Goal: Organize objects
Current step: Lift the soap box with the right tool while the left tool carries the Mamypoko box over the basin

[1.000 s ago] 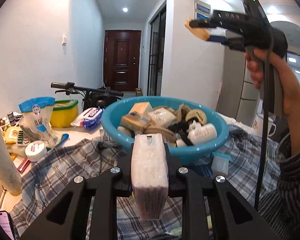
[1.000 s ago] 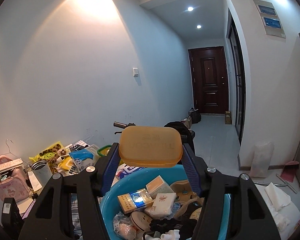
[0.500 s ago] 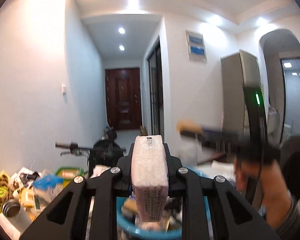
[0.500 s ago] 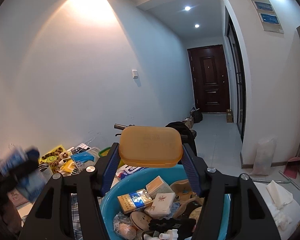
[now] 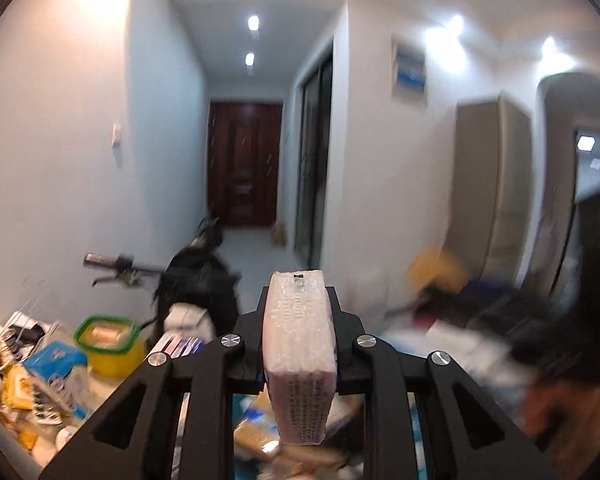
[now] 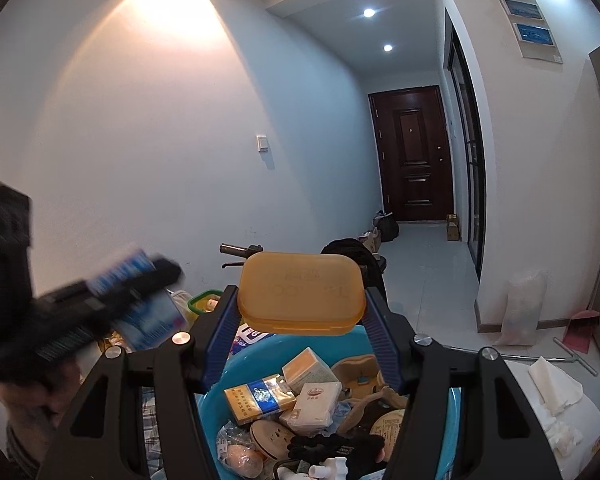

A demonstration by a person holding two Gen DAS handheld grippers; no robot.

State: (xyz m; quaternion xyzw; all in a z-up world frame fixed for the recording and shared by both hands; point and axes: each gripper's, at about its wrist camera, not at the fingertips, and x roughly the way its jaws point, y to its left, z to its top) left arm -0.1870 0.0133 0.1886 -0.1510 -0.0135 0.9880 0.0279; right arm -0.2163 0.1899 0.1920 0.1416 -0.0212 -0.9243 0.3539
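My left gripper [image 5: 299, 320] is shut on a wrapped pack of tissues [image 5: 299, 364], held upright on its narrow edge and raised high. In the right wrist view this gripper [image 6: 140, 276] shows as a blur at the left, beside the basin. My right gripper [image 6: 302, 320] is shut on a closed orange plastic box [image 6: 300, 292], held above the far rim of a blue basin [image 6: 210, 408]. The basin holds several small packs, boxes and round tins. The orange box [image 5: 436, 272] also appears blurred at the right of the left wrist view.
A yellow tub with a green rim [image 5: 108, 340] and blue-and-white bags [image 5: 56, 368] lie at the left. A scooter handlebar [image 5: 112, 262] stands behind them. Checked cloth [image 6: 148, 412] covers the table under the basin. White tissue [image 6: 552, 384] lies at the right.
My left gripper has risen with the tissue pack from below basin height and now shows at the left of the right wrist view. The right gripper has kept still with the orange box.
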